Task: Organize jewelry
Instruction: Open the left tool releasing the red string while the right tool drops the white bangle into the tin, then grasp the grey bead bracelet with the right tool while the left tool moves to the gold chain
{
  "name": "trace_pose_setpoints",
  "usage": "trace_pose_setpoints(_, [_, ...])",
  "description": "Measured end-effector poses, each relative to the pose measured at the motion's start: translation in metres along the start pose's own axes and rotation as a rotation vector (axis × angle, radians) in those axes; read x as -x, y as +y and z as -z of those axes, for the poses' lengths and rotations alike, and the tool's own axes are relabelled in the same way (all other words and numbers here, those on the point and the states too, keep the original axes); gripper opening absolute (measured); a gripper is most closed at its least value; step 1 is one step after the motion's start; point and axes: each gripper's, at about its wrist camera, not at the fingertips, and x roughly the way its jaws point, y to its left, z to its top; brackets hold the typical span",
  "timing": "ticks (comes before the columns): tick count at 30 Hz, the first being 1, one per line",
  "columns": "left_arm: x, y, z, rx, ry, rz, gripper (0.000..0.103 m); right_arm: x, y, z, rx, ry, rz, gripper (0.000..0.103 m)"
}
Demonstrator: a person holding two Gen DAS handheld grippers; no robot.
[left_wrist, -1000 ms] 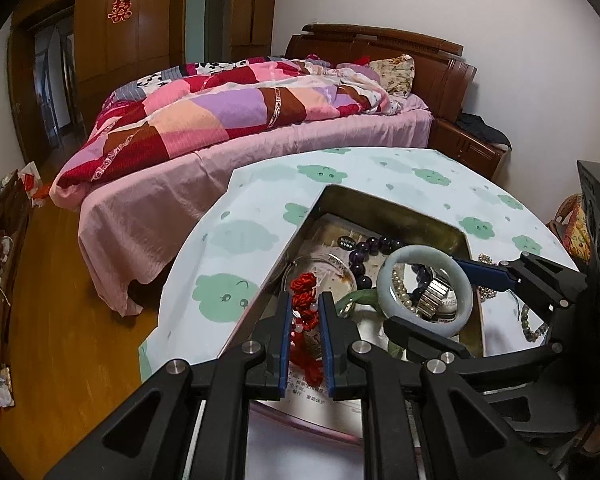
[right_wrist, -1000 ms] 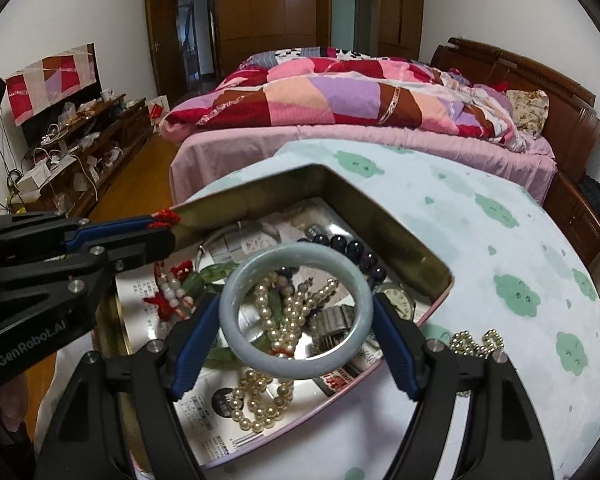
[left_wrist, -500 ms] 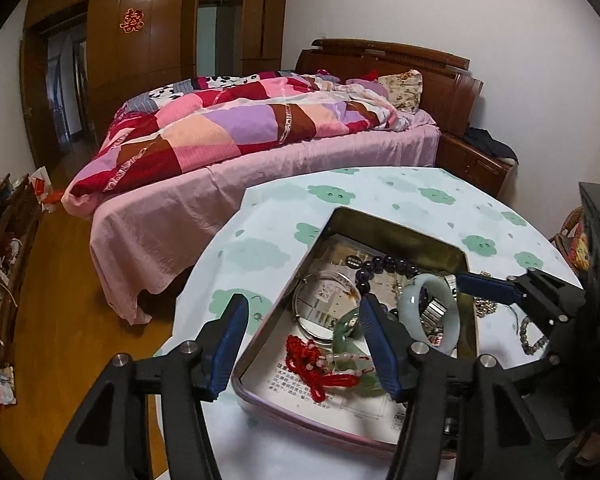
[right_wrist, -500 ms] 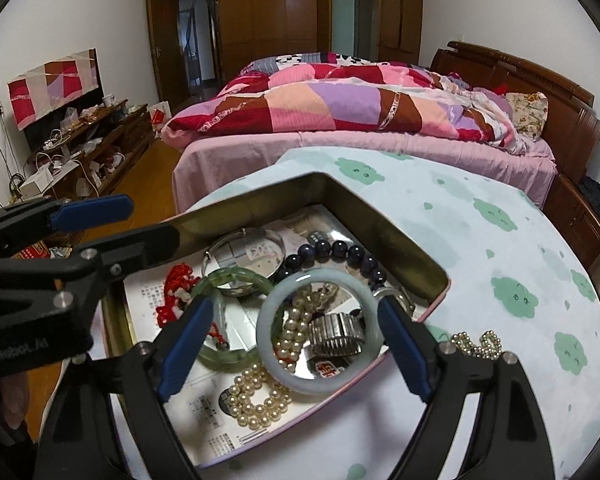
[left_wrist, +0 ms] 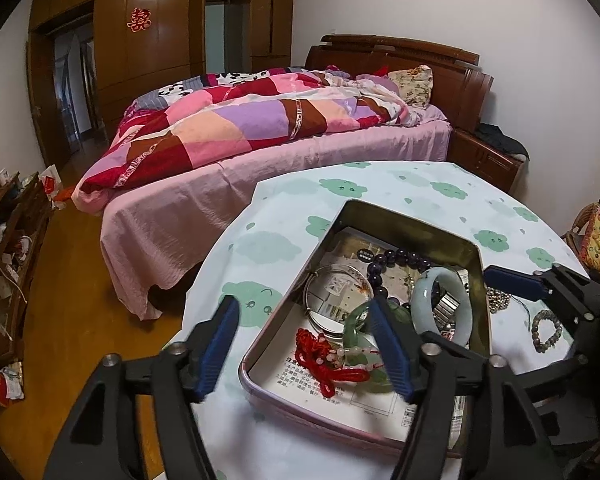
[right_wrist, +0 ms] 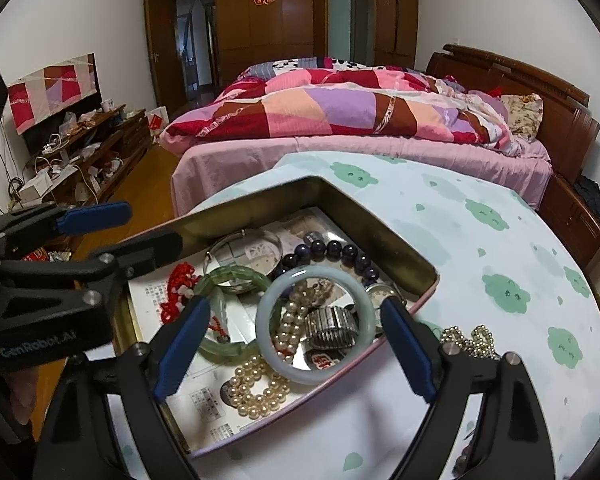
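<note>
Jewelry tin (right_wrist: 396,256) on my counter (right_wrist: 500,248), pale jade bangle (right_wrist: 314,326) lying inside over pearls (right_wrist: 260,388) and watch band (right_wrist: 332,326), my left tongs (left_wrist: 306,346) wide, empty, right tongs (right_wrist: 294,344) wide, straddling bangle without contact.

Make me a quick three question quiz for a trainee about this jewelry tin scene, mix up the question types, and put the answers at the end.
1. True or false: the pale jade bangle lies inside the open metal tin.
2. Multiple choice: where is the gold bead chain? A) in the tin; B) on the cloud-print tablecloth beside the tin; C) between the right gripper fingers.
3. Fill in: the left gripper is open and holds ____.

Key: 1 true; 2 B; 3 nothing. The red knotted cord charm lies in the tin.
</note>
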Motion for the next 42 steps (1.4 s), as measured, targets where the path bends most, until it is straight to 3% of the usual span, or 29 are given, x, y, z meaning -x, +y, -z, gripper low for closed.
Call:
trace_pose_setpoints(7, [0.003,-0.016,0.001,-0.022,0.000,0.033,0.070,0.023,-0.027,0.012,-0.030,-0.009,0.037,0.089])
trace_pose_setpoints(17, [0.004,-0.060,0.003,-0.108,0.011,0.087,0.070,0.052,-0.105,0.059,-0.164,0.062,0.195,0.089])
trace_pose_setpoints(31, [-0.001,-0.113,0.007,-0.205,0.036,0.133,0.070,0.037,-0.121,0.081,-0.191,0.206,0.206,0.089])
trace_pose_setpoints(33, [-0.001,-0.120,0.007,-0.221,0.034,0.140,0.070,0.036,-0.122,0.084,-0.195,0.222,0.196,0.078])
trace_pose_setpoints(34, [-0.001,-0.122,0.007,-0.228,0.034,0.142,0.070,0.039,-0.124,0.086,-0.202,0.211,0.200,0.063])
trace_pose_setpoints(35, [-0.001,-0.125,0.007,-0.236,0.035,0.147,0.070,0.042,-0.125,0.086,-0.200,0.204,0.209,0.038])
trace_pose_setpoints(36, [-0.001,-0.128,0.007,-0.241,0.035,0.152,0.070,0.044,-0.125,0.087,-0.189,0.200,0.208,0.024])
trace_pose_setpoints(37, [-0.002,-0.130,0.006,-0.246,0.036,0.157,0.070,0.044,-0.126,0.088,-0.187,0.201,0.205,0.018])
trace_pose_setpoints(42, [-0.005,-0.149,0.007,-0.287,0.037,0.188,0.070,0.058,-0.139,0.093,-0.242,0.158,0.215,0.018])
